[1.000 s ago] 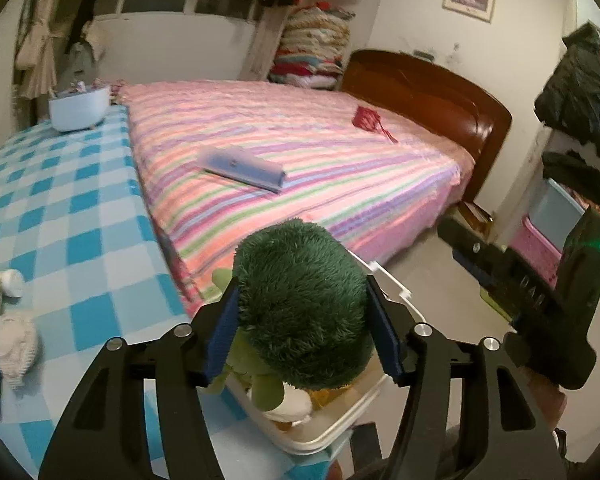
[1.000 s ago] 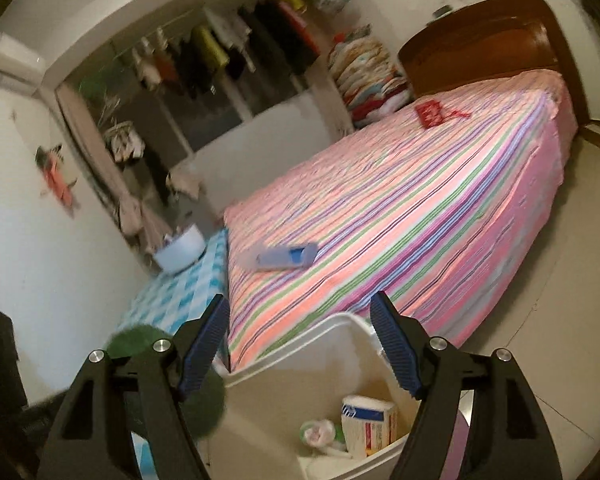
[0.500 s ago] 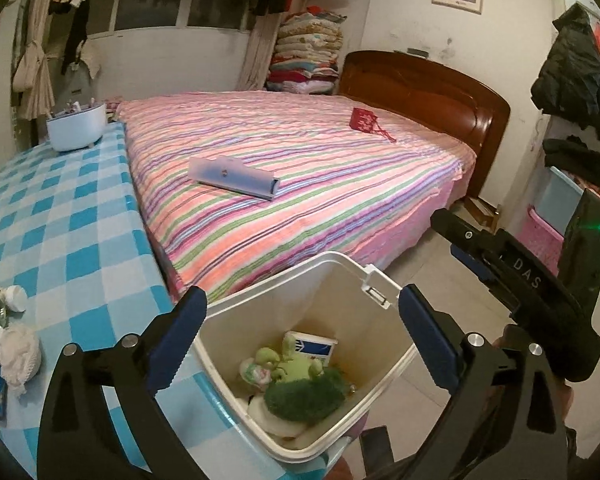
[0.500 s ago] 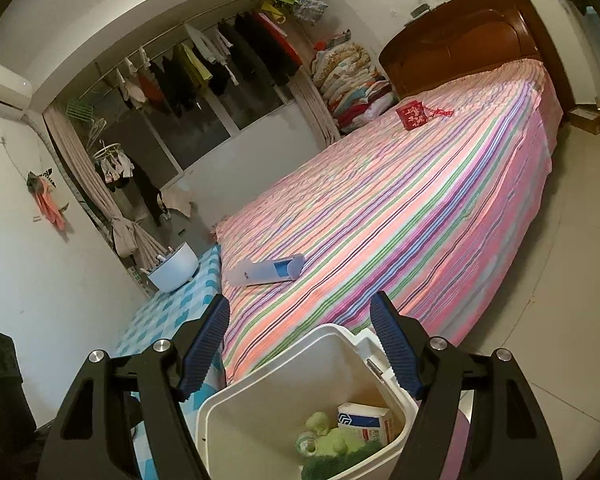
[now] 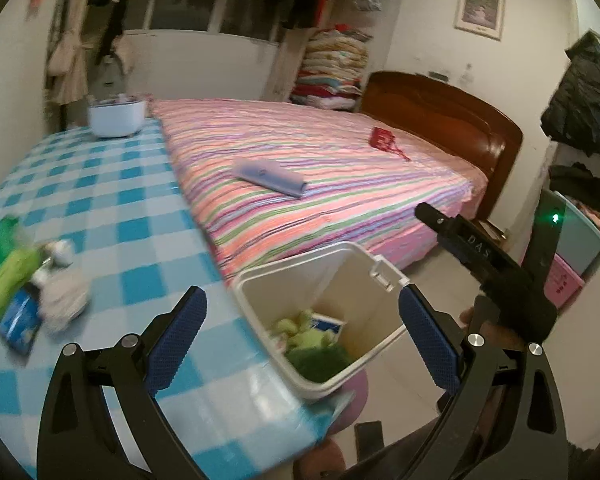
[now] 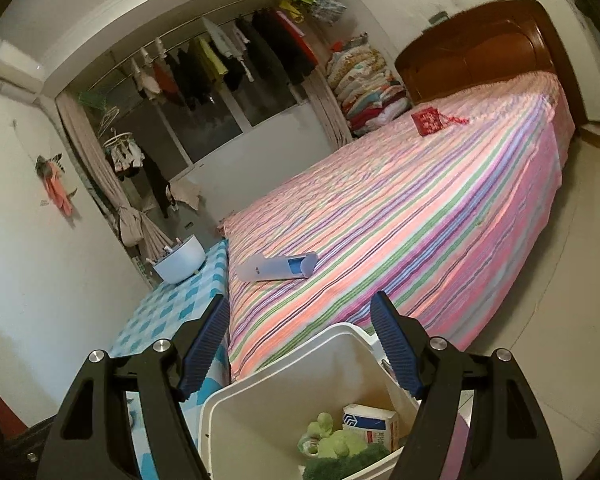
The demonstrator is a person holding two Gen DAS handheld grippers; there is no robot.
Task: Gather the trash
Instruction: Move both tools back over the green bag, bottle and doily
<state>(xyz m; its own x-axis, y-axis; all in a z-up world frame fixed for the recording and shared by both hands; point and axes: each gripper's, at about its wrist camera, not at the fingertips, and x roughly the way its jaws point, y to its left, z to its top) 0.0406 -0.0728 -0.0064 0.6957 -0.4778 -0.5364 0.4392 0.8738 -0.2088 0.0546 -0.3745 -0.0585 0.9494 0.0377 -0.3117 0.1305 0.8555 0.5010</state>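
- My left gripper (image 5: 302,334) is spread wide, nothing between its blue pads (image 5: 178,332); it hangs above the near corner of the counter (image 5: 112,208) and the bin.
- My right gripper (image 6: 300,344) is also spread and empty, just above the bin's rim; in the left wrist view I see its black body (image 5: 488,264) to the right of the bin.
- White bin (image 5: 356,264) stands open at the counter's near right corner, between the counter and the bed.
- Inside the bin: a dark green fuzzy item (image 6: 340,465) nearest me, a light green plush piece (image 6: 332,442) just behind and touching it, and a white carton with a blue logo (image 6: 370,426) against the far wall.
- Trash left on the counter, near its left edge and well apart from the bin: a green packet (image 5: 4,268), a blue packet (image 5: 18,320), a whitish crumpled lump (image 5: 62,302). They sit close together; motion blur hides finer detail.
- Counter carries a blue-and-white checked cloth.
- Farther out, on the striped bed (image 5: 320,168): a pale blue flat box (image 5: 270,176) mid-bed, a small red pouch (image 5: 382,138) near the wooden headboard (image 5: 452,120).
- At the counter's far end, a white bowl-shaped tub (image 5: 116,118) with small things in it; I cannot identify them.
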